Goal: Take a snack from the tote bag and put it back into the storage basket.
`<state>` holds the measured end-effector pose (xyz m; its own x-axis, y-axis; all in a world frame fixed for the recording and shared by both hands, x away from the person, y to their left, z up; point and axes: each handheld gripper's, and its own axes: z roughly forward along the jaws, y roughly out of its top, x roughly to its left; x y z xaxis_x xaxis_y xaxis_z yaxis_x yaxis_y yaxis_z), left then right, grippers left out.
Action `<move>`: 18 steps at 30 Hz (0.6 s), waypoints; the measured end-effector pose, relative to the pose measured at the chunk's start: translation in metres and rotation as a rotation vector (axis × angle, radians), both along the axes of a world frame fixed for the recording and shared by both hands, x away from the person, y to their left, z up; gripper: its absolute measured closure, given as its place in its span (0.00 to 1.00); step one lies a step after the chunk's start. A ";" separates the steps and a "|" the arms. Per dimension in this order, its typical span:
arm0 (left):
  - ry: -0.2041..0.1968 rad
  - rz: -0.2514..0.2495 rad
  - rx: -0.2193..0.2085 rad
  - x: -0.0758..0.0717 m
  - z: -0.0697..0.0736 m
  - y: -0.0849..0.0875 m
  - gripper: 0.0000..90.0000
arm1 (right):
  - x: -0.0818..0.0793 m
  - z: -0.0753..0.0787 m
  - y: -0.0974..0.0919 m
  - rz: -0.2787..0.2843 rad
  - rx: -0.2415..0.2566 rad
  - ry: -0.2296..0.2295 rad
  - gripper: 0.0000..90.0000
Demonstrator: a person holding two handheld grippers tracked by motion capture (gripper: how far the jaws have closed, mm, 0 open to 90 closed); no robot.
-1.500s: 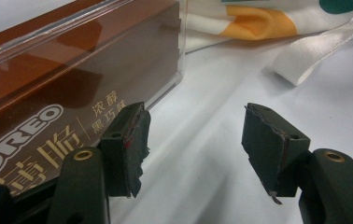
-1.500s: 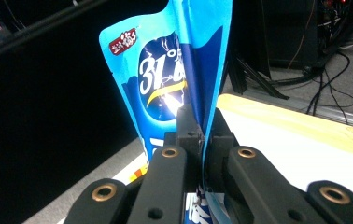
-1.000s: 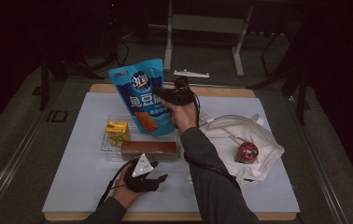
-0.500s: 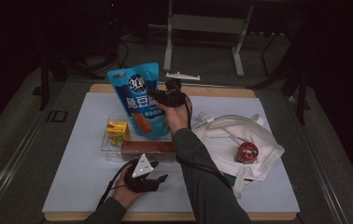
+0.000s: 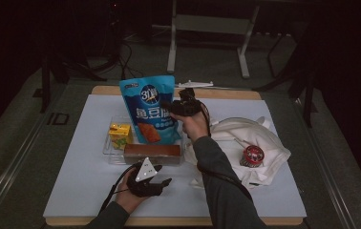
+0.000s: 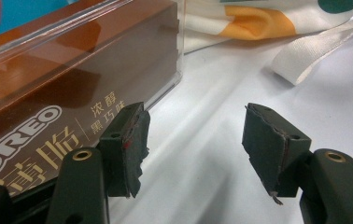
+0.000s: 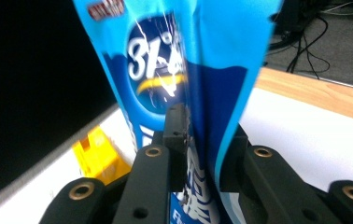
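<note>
White sheeting covers the wooden table (image 5: 73, 181), where a tall blue foil snack pouch (image 5: 151, 110) stands upright in a clear plastic tray (image 5: 108, 149). Its edge sits between the right gripper (image 5: 175, 106), whose jaws have just been easing apart around it, pads barely off the foil. Nearer, the left gripper (image 5: 162, 182) rests spread and empty beside a brown biscuit box (image 6: 48, 93).
</note>
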<state>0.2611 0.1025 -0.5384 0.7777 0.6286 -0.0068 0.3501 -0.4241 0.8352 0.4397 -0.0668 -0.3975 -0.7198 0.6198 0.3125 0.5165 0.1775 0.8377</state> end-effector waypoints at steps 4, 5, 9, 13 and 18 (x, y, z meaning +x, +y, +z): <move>-0.001 0.002 0.002 0.000 0.000 -0.001 0.44 | -0.006 -0.008 -0.008 0.029 -0.068 -0.014 0.83; -0.001 0.003 0.004 0.000 0.000 -0.001 0.44 | -0.008 -0.010 -0.009 0.024 -0.089 -0.019 0.82; 0.000 0.001 0.006 0.000 0.000 -0.001 0.44 | -0.011 -0.013 -0.019 0.035 -0.104 -0.016 0.79; -0.001 0.001 0.006 0.000 0.000 -0.001 0.44 | -0.015 -0.015 -0.025 0.062 -0.129 -0.021 0.71; -0.002 0.001 0.005 0.000 0.000 -0.001 0.44 | -0.028 -0.018 -0.025 0.113 -0.206 -0.069 0.69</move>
